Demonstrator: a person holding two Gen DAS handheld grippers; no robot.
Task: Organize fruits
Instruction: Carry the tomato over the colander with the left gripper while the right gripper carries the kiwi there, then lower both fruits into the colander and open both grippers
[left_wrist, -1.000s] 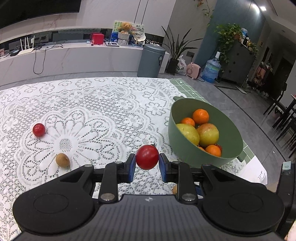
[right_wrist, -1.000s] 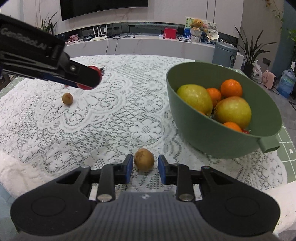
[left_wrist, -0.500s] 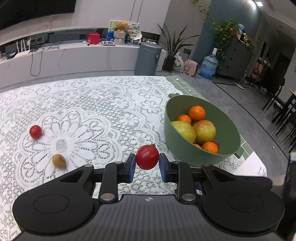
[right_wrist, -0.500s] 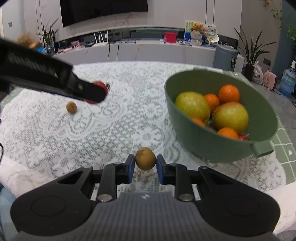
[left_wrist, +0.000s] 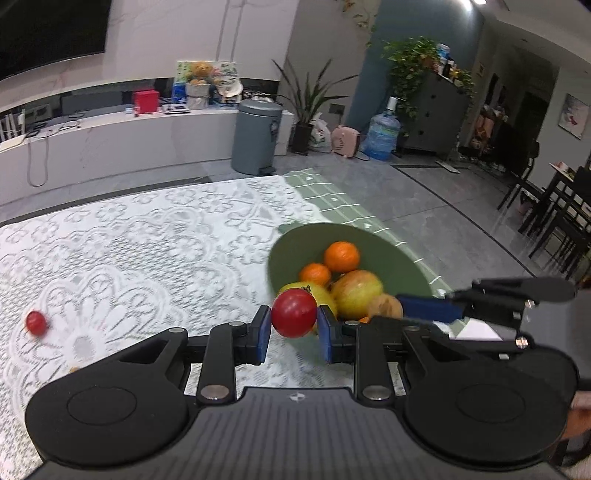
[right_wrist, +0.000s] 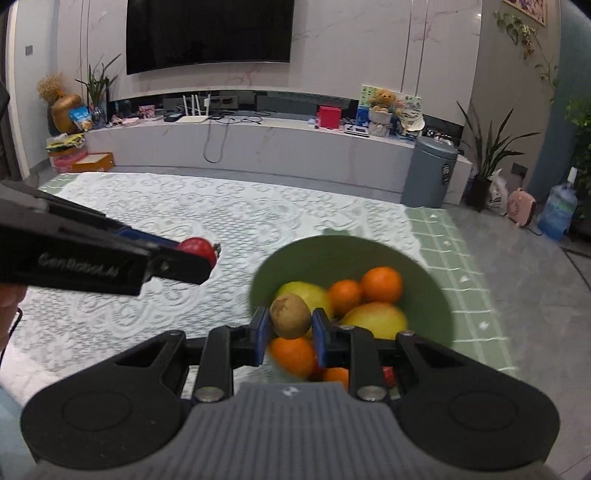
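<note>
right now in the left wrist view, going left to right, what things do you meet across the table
small red fruit lying on the lace cloth → red tomato held in the left gripper → brown fruit held in the right gripper, in front of the green bowl

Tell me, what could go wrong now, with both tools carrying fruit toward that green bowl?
The left tool grips a smooth round red tomato between narrow pads; it might slip out. The right tool carries a small brown fruit toward the same green bowl, so the tools could bump. Dropped fruit may bounce off the oranges piled inside.
</note>
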